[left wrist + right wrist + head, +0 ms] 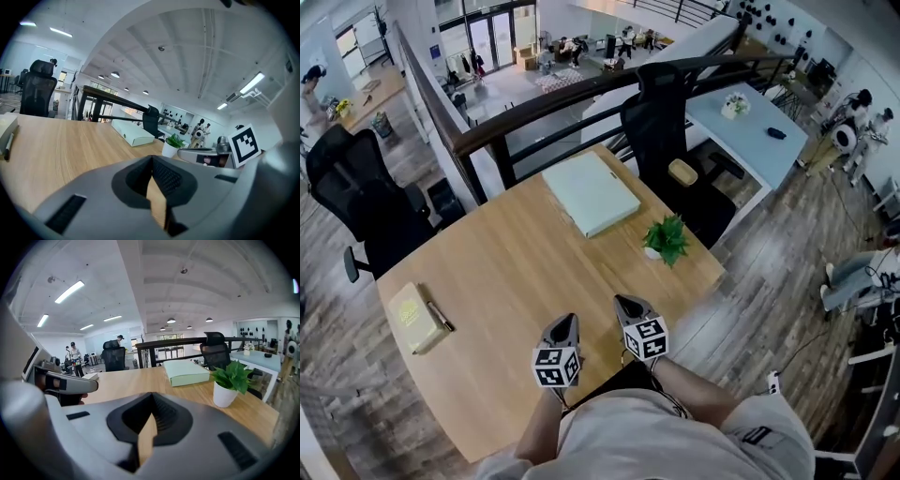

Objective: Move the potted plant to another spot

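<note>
The left claw (pixel 568 321) and right claw (pixel 625 302) showed grey shells and black ribbed pads (pixel 164 416), each carrying a white cube (pixel 556 366) of black square markers. The short-sleeved top (pixel 675 441) looked pale grey, perhaps beige, with a dark patch (pixel 757 435) on the right sleeve.

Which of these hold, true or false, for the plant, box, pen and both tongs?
1. The potted plant stands on the table near its right edge. True.
2. The right tongs hold the plant. False: shut on nothing, apart from it.
3. The pale green box lies flat on the table. True.
4. The pen lies on the box. False: it lies by the yellow notebook.
5. The left tongs are wide open. False: shut, empty.
</note>
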Demonstrator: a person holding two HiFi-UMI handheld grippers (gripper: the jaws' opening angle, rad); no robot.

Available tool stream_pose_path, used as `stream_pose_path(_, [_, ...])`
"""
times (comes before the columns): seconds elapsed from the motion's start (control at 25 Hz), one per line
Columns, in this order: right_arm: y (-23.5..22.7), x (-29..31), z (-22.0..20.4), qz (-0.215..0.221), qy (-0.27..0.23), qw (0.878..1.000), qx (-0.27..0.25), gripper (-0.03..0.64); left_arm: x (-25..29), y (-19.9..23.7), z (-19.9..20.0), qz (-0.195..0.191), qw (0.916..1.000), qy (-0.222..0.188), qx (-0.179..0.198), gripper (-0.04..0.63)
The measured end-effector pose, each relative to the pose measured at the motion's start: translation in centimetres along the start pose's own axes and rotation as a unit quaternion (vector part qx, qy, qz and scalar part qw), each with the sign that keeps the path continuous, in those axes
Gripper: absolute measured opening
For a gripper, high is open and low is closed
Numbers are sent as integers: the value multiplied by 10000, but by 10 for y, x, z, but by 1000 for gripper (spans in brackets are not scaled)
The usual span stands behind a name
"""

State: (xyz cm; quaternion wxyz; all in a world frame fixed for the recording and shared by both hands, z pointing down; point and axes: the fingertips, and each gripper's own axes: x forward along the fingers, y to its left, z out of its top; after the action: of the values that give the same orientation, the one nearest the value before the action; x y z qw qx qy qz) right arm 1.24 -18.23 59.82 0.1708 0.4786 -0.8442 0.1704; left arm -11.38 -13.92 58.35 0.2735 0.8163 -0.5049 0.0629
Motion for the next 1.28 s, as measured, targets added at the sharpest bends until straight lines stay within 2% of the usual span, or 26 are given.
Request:
stream_pose_path(0.32, [-3, -46, 28, -254, -355, 9988, -199, 3, -4, -37, 15, -354, 9991, -176, 170, 12])
stream_pose_path(0.56, [-25, -81, 46, -284, -571, 9975, -293, 3, 1, -72, 31, -345, 9982, -289, 385, 12])
stream_pose_path(0.72, [-44, -112, 62, -302, -801, 9958, -333, 3, 2, -109, 41, -405, 9970, -416, 510, 12])
stream_pose_path(0.88, [-54, -135, 73, -160, -972, 9943, -412, 3, -1, -137, 50, -306, 9962, -619, 529, 12])
stream_pose_path(1.28, [-62, -176, 128, 221, -1720, 9824, -695, 3, -19, -188, 100, 20, 9855, -1324, 1063, 12])
